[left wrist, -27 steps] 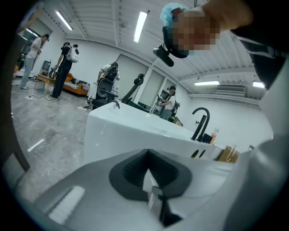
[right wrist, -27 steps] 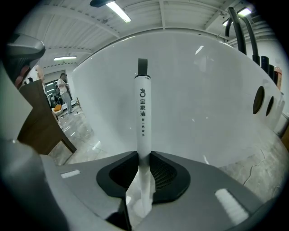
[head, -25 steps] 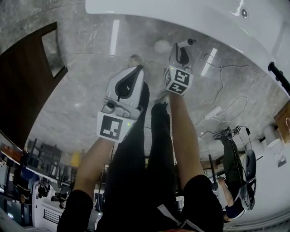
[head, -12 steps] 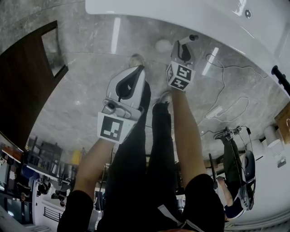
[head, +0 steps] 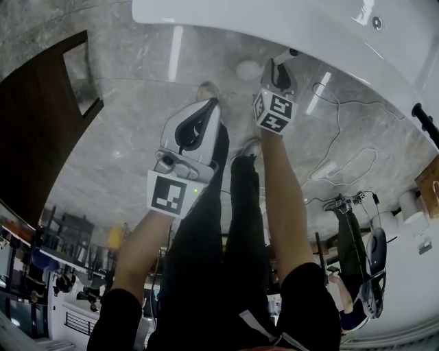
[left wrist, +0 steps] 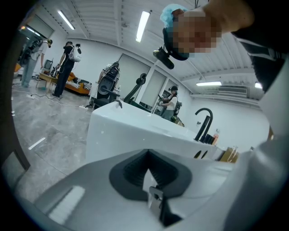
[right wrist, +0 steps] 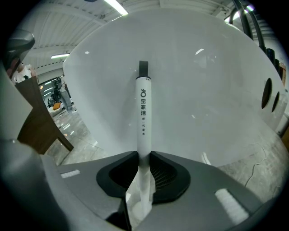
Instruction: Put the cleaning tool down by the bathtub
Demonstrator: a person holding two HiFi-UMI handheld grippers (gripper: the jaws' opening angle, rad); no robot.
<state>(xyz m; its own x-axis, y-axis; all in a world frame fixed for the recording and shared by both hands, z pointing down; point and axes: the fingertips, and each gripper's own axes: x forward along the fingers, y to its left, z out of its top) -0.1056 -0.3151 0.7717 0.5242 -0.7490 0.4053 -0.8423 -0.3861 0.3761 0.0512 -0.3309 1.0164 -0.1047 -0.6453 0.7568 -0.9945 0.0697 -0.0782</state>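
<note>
Right gripper view: right gripper (right wrist: 143,159) pinches one cleaning tool (right wrist: 143,113); left gripper (left wrist: 148,155) closed.

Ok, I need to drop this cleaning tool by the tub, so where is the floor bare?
Bare grey floor runs along the bathtub wall, from the dark door across to the right gripper holding the cleaning tool. Right of that gripper it is crowded: white cables trail over the floor.
</note>
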